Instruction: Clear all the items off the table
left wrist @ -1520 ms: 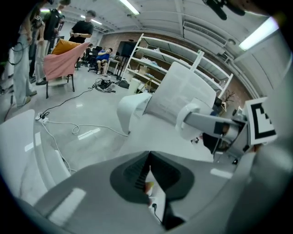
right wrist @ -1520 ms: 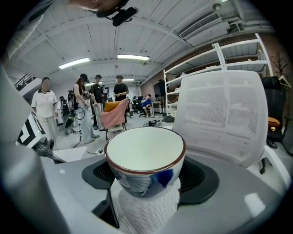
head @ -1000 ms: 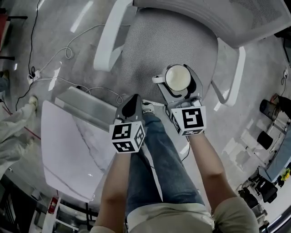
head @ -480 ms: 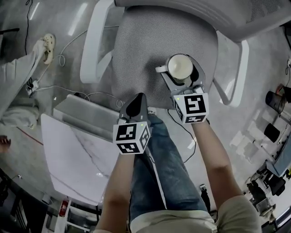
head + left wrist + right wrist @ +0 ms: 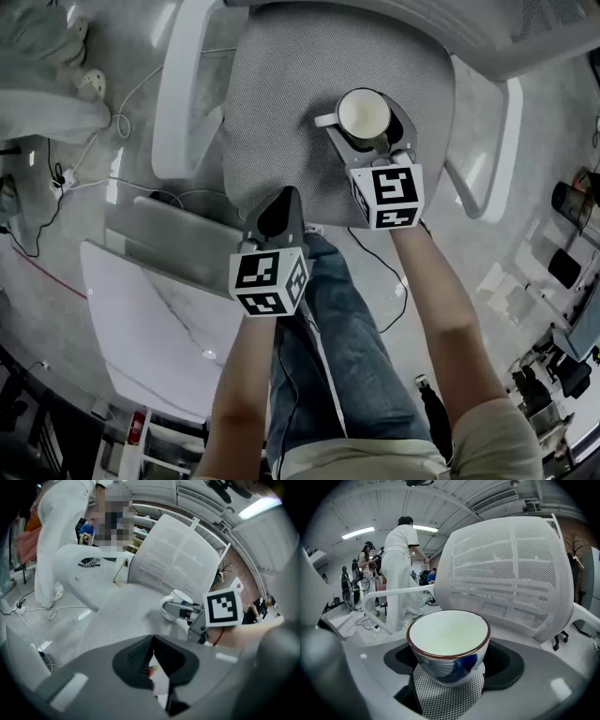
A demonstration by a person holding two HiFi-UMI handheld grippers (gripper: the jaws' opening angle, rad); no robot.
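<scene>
The right gripper (image 5: 369,145) has carried the cup (image 5: 364,114) further in over the chair seat (image 5: 281,112), toward the backrest and lower (a second ago it hung nearer the seat's front edge). The left gripper (image 5: 275,217) has come up to the seat's front edge.

**Glaze, Mesh and Matt Plastic**

The cup (image 5: 364,116), at one o'clock in the head view, looked like glazed ceramic, smooth and glossy. The chair seat (image 5: 281,103) at twelve o'clock was grey woven mesh cloth. The chair back (image 5: 511,569) was white perforated mesh, and the armrest (image 5: 178,94) was smooth hard plastic. The table (image 5: 150,319) at eight o'clock had a polished, marble-veined top. The floor (image 5: 534,216) shone. The left gripper (image 5: 281,202) and right gripper (image 5: 367,141) had matt grey plastic shells.
</scene>
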